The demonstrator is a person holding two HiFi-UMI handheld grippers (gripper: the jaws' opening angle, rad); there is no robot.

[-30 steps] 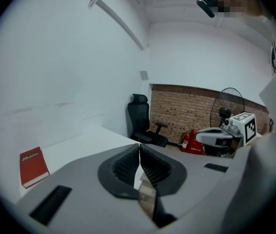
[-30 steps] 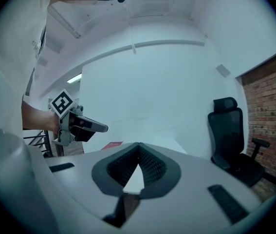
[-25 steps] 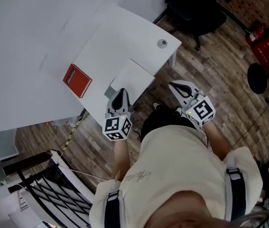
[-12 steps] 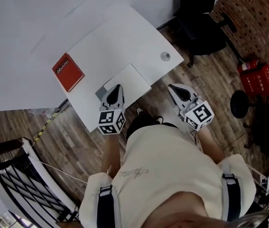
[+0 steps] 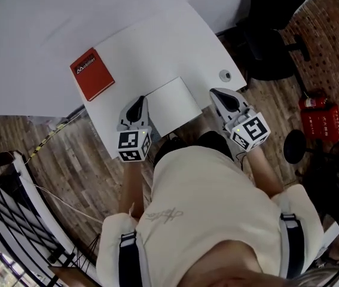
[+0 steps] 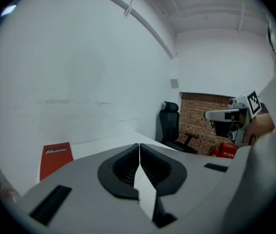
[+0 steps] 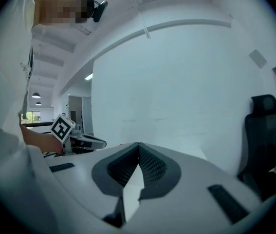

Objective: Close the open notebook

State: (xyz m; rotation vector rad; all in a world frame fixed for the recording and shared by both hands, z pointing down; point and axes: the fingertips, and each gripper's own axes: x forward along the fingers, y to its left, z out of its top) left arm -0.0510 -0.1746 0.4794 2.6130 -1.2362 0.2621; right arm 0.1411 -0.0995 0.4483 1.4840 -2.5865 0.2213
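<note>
Head view, with both gripper views: the flat white rectangular notebook (image 5: 172, 105), which we take to be the open one, lies on the white surface (image 5: 157, 46) just inside its near edge, its sides running roughly parallel to that edge. It looks nearly square from above, so we cannot give its long axis. We can make out no spine crease or raised cover either, so the side to be folded over cannot be told. The notebook sits between the two claws. The left claw (image 5: 139, 101) points along its left edge, just beside the far left corner. The right claw (image 5: 215, 92) hangs near its right corner, over the edge of the surface, a little further off. We judge the left claw the nearer, with the notebook lying to its right. Both claws are closed on nothing: in each gripper view the ribbed black pads meet at the tip with only the pale surface behind them. Farther out, a red rectangular closed book with white lettering (image 5: 91, 75) rests well apart, to the far left. A small round grey fitting (image 5: 225, 75) is set in the right corner of the surface.
</note>
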